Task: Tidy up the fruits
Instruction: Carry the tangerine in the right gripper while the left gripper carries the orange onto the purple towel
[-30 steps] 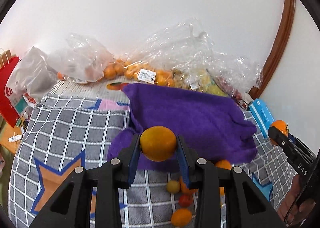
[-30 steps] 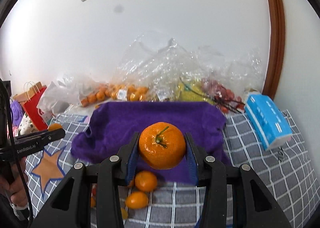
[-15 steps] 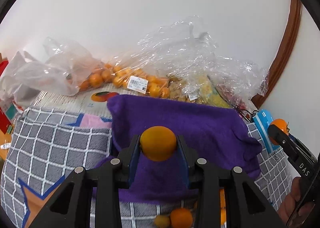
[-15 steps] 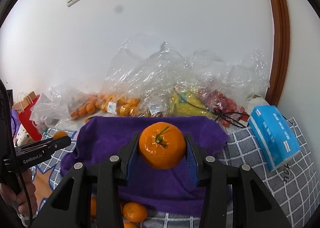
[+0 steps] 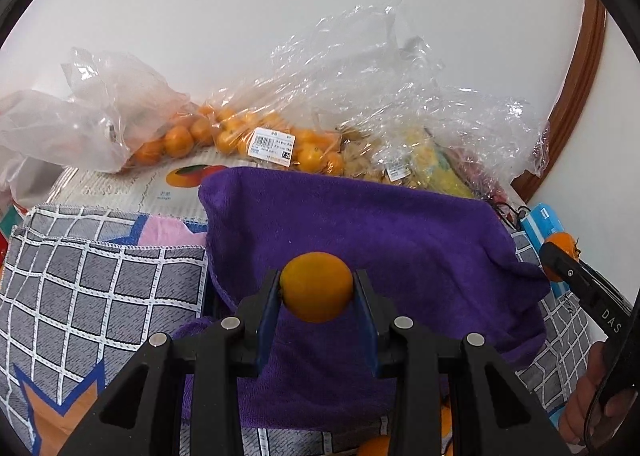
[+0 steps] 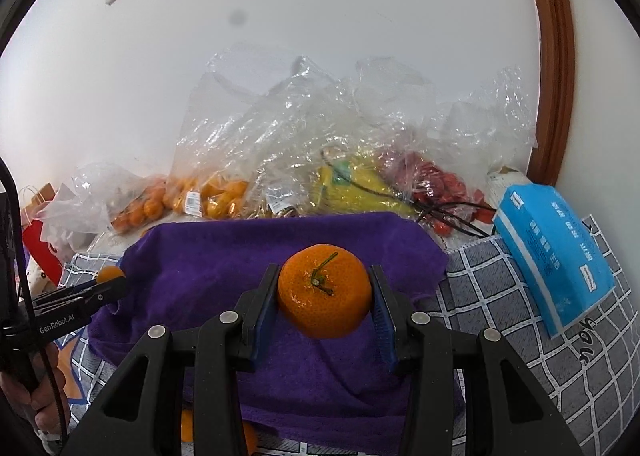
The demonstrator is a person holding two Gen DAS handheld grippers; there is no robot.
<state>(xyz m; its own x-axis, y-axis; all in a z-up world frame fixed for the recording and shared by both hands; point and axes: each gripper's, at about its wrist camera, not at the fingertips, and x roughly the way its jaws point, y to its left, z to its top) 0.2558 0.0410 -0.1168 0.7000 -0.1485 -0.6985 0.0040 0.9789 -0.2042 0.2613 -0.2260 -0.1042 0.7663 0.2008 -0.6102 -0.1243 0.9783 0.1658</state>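
Observation:
My left gripper (image 5: 317,288) is shut on a smooth orange fruit (image 5: 316,286) and holds it above the purple towel (image 5: 380,240). My right gripper (image 6: 324,296) is shut on a tangerine with a green stem (image 6: 323,295), also above the purple towel (image 6: 240,256). The right gripper with its tangerine shows at the right edge of the left wrist view (image 5: 560,252). The left gripper shows at the left of the right wrist view (image 6: 108,280). A few loose orange fruits (image 5: 376,446) lie on the cloth near the towel's front edge.
Clear plastic bags of oranges (image 5: 240,136), yellow fruit (image 6: 352,188) and red fruit (image 6: 436,180) lie along the white wall behind the towel. A blue tissue pack (image 6: 556,256) lies at the right on the grey checked cloth (image 5: 100,284). A red paper bag (image 6: 40,252) stands at far left.
Both grippers have moved forward over the purple towel with their fruits still held. The bags at the wall look closer, and the loose fruits have slipped to the bottom edge.

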